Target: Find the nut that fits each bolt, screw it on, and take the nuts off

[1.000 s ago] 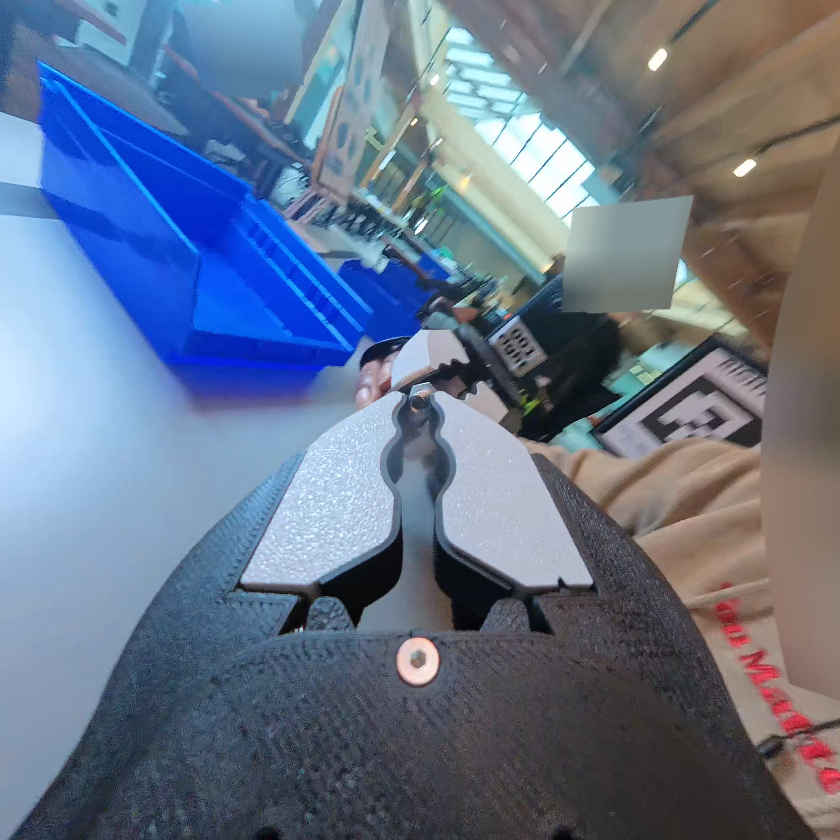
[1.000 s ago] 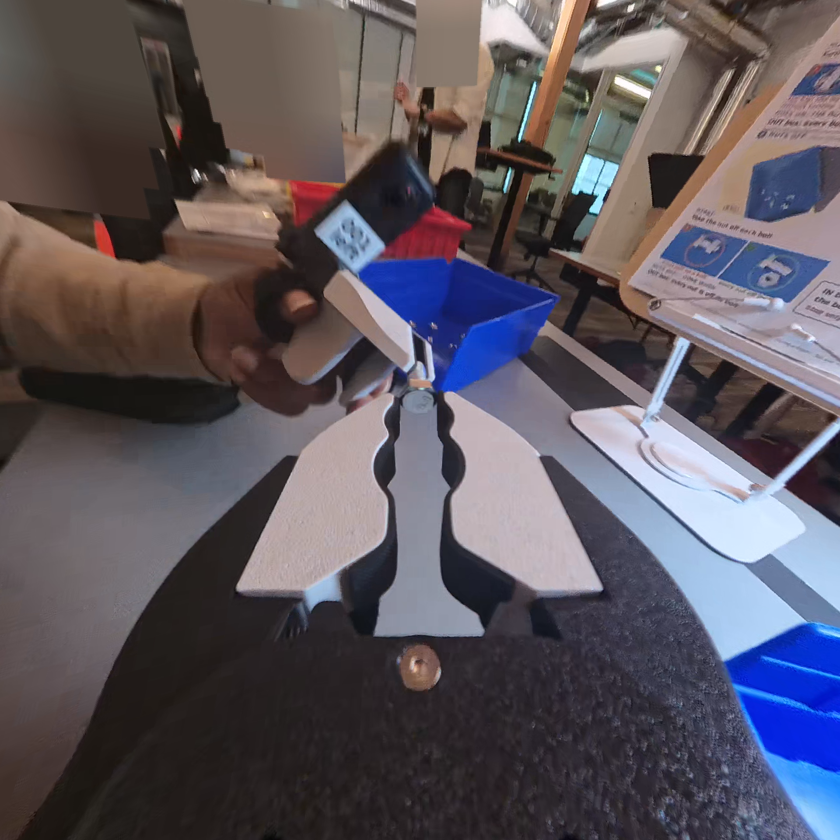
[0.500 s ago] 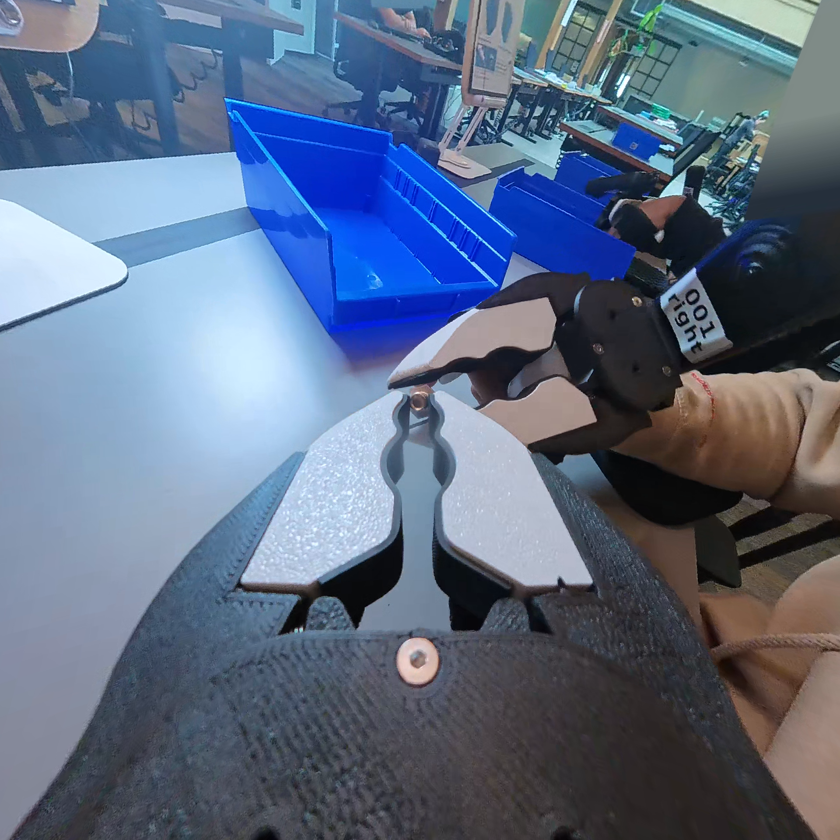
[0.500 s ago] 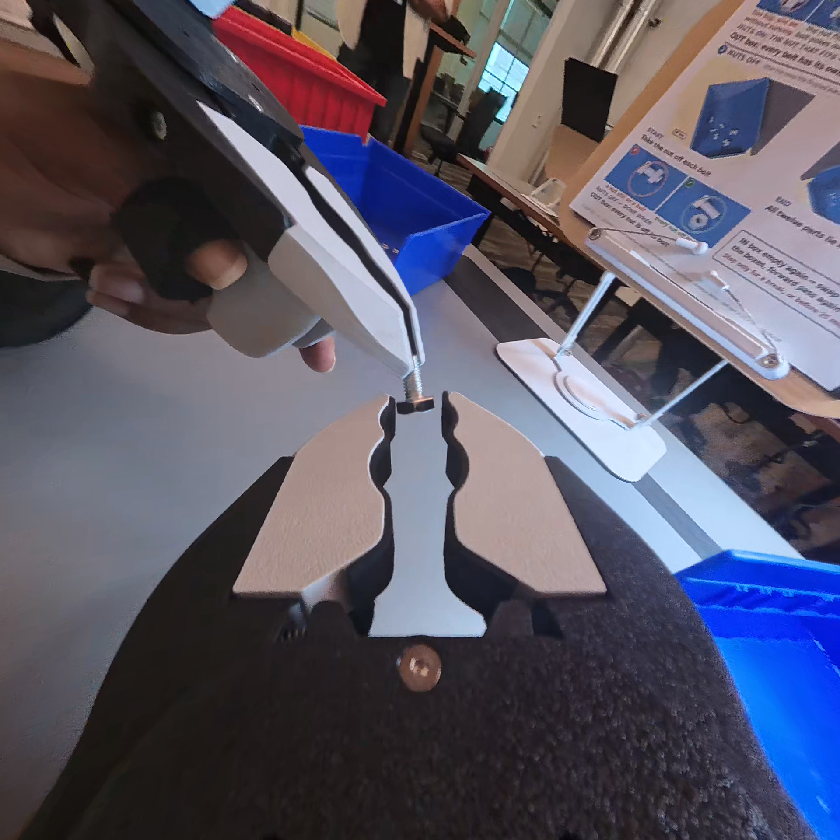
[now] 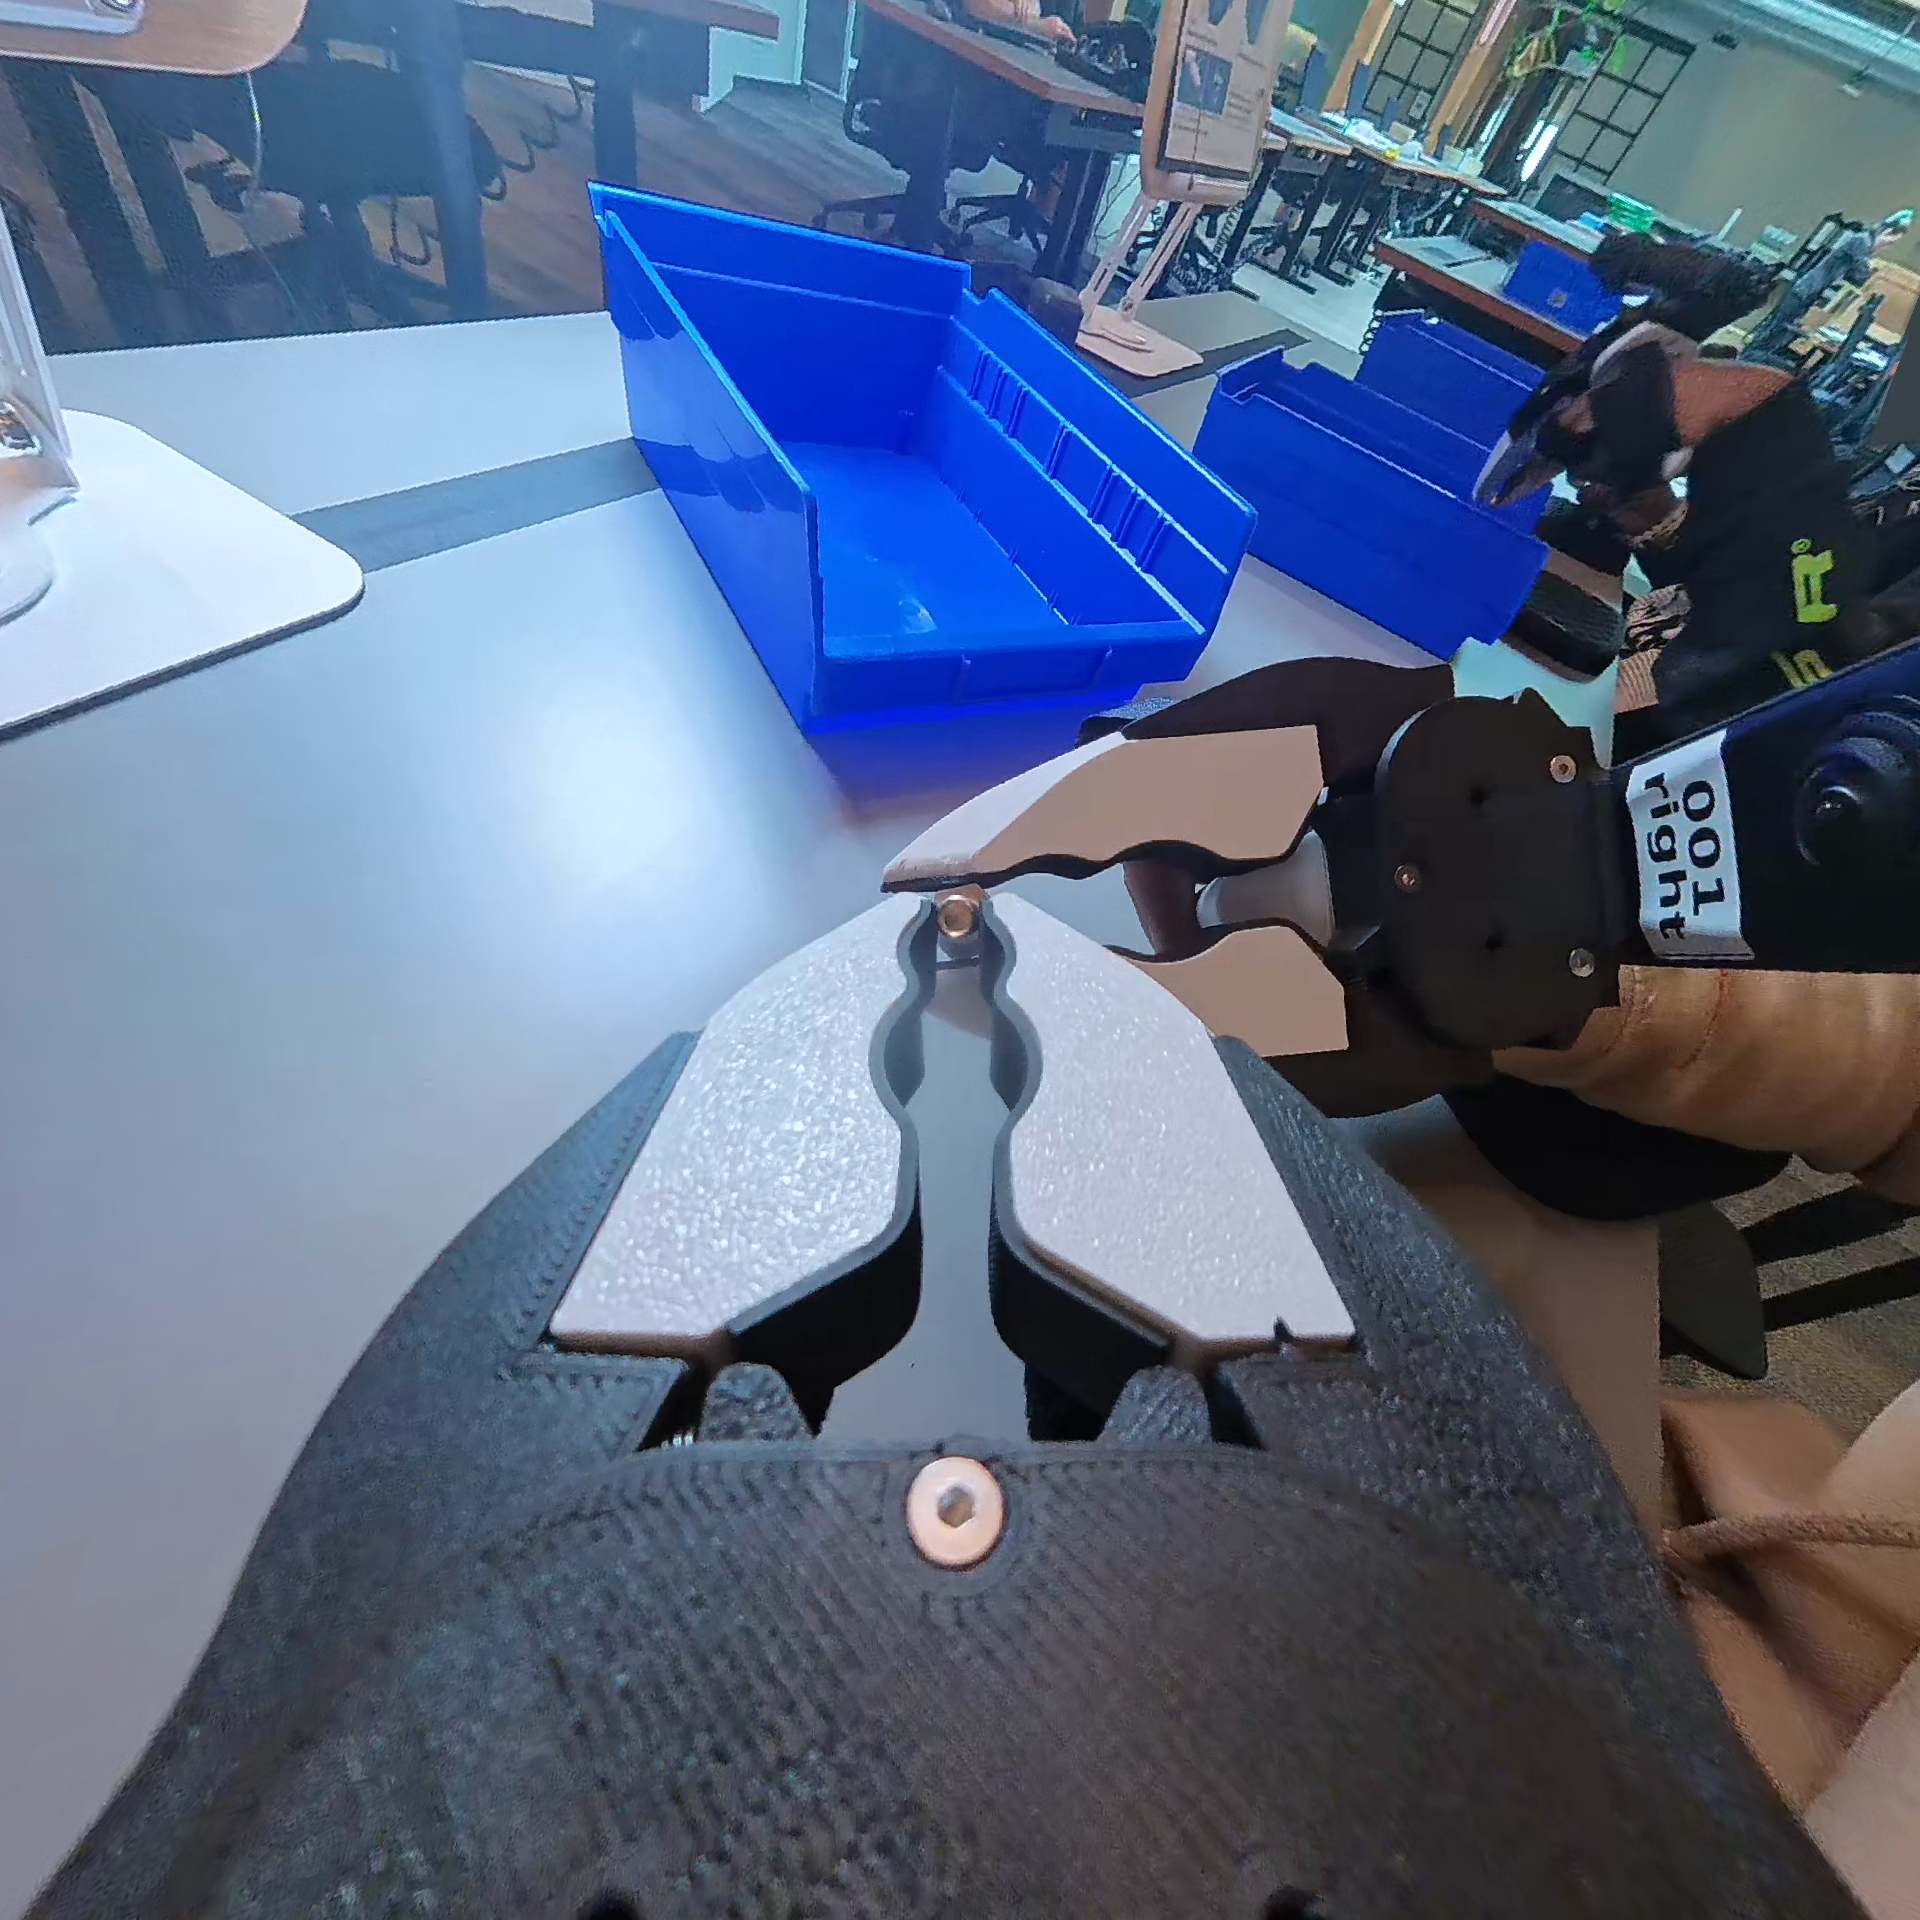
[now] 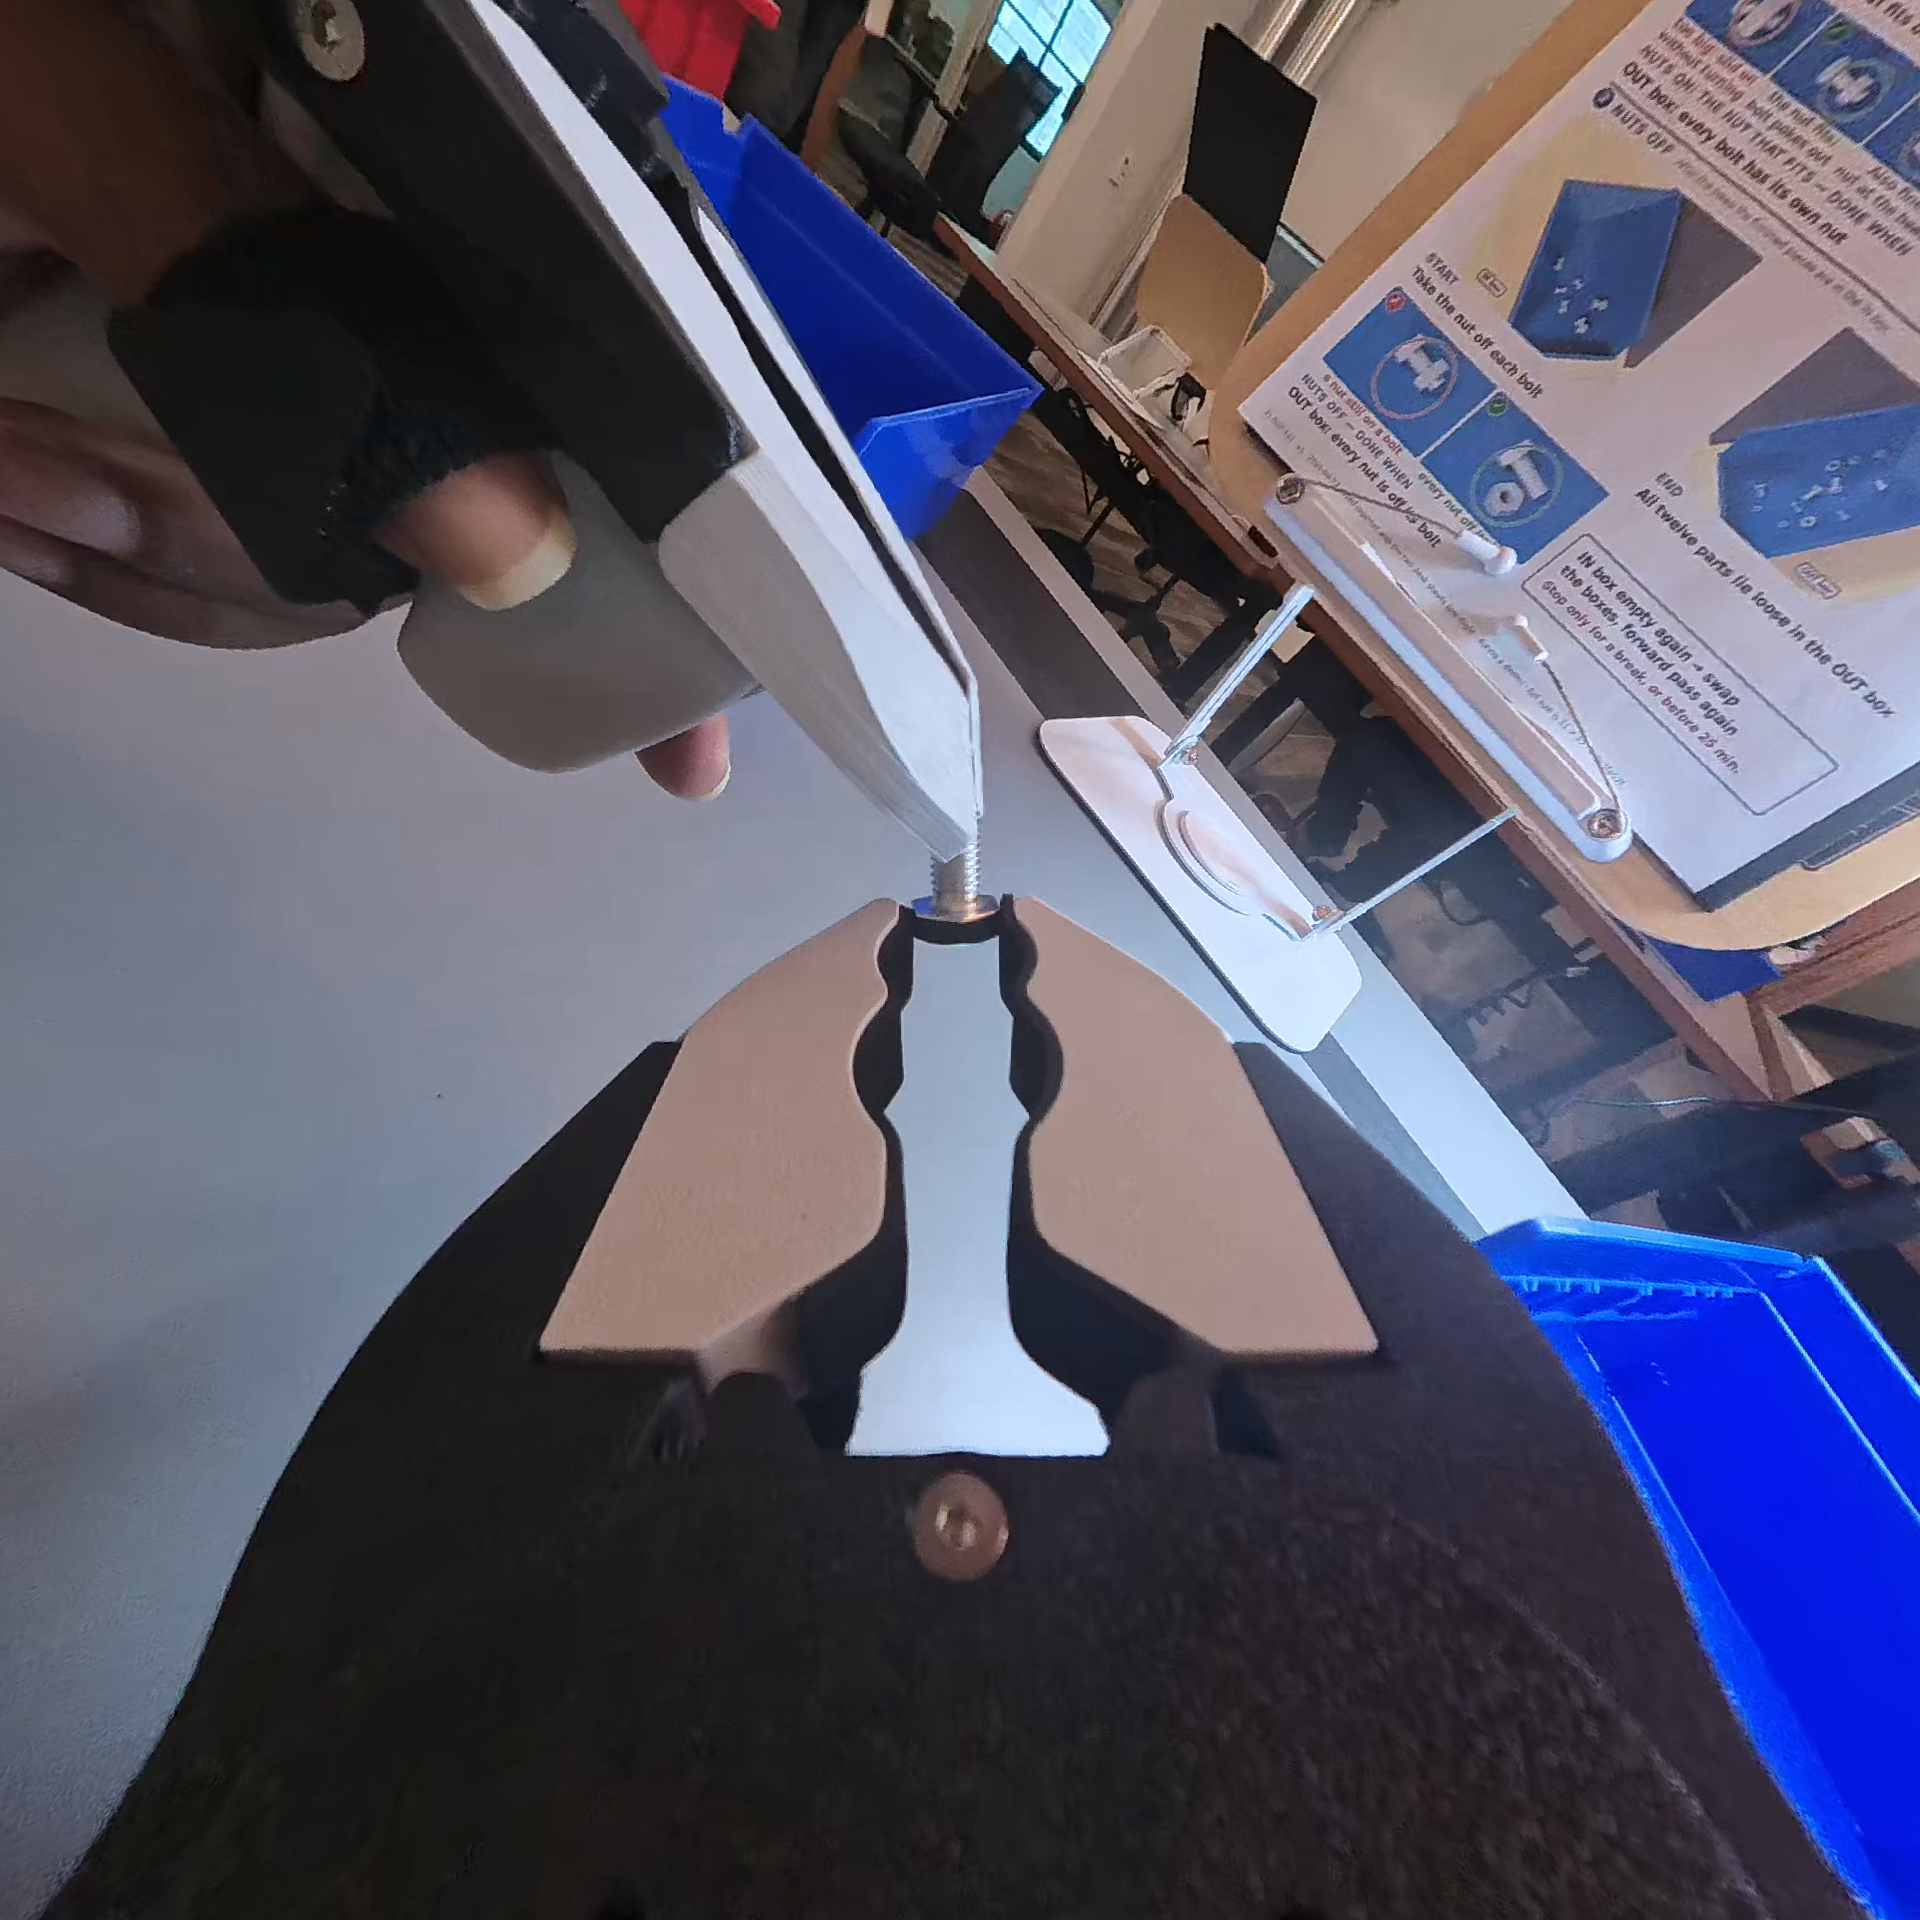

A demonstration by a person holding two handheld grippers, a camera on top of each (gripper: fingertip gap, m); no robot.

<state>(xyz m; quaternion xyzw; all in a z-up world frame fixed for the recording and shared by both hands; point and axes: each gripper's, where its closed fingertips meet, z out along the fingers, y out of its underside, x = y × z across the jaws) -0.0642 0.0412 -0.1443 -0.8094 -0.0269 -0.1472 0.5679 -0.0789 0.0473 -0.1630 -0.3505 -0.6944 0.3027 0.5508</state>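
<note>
Holding the bolt (image 6: 954, 883) clamped in my left gripper (image 6: 961, 821), above the bench's middle, I am pointing its long axis straight into my right gripper (image 6: 956, 914). The right one is pinching the nut (image 6: 961, 911) at the bolt's end. The left wrist view is showing the bolt end-on; the right, its threads.

Lettered white label (image 5: 1688, 868) on right tool (image 6: 957, 914); printed, illustrated instruction poster (image 6: 1621, 416).
</note>
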